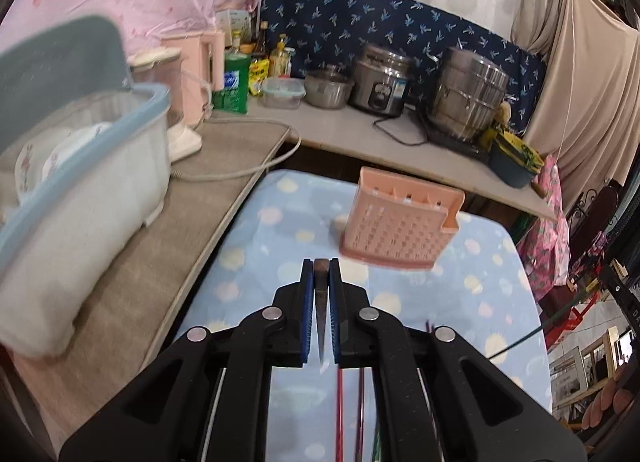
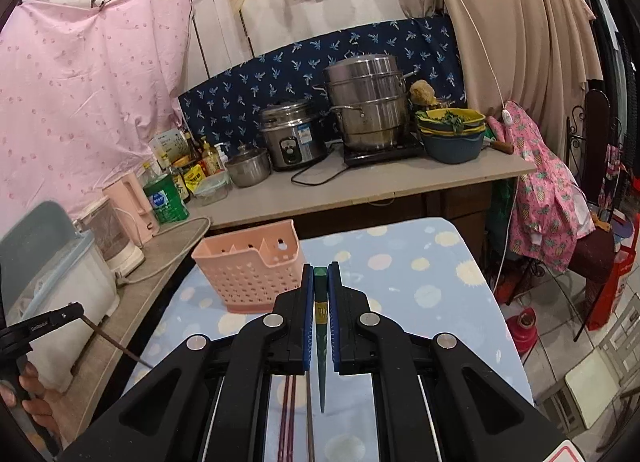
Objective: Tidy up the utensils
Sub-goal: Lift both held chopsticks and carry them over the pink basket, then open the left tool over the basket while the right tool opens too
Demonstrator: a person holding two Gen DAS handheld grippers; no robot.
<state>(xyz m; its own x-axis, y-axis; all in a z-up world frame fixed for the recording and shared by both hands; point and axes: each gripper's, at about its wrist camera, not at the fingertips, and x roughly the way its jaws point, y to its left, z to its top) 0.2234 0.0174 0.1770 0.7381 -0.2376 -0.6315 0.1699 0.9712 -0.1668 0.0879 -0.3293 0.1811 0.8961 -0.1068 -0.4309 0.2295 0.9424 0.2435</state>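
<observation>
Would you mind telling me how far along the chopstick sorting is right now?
Nothing shows above the pink holder rim, so little looks done. In hand: the left hand-held gripper clamps a brown chopstick, and the right hand-held gripper clamps a green chopstick. Left: loose chopsticks lie on the dotted cloth.

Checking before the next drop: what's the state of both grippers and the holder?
left gripper: shut on a brown chopstick
right gripper: shut on a green chopstick
pink utensil holder: upright on the table, looks empty
</observation>
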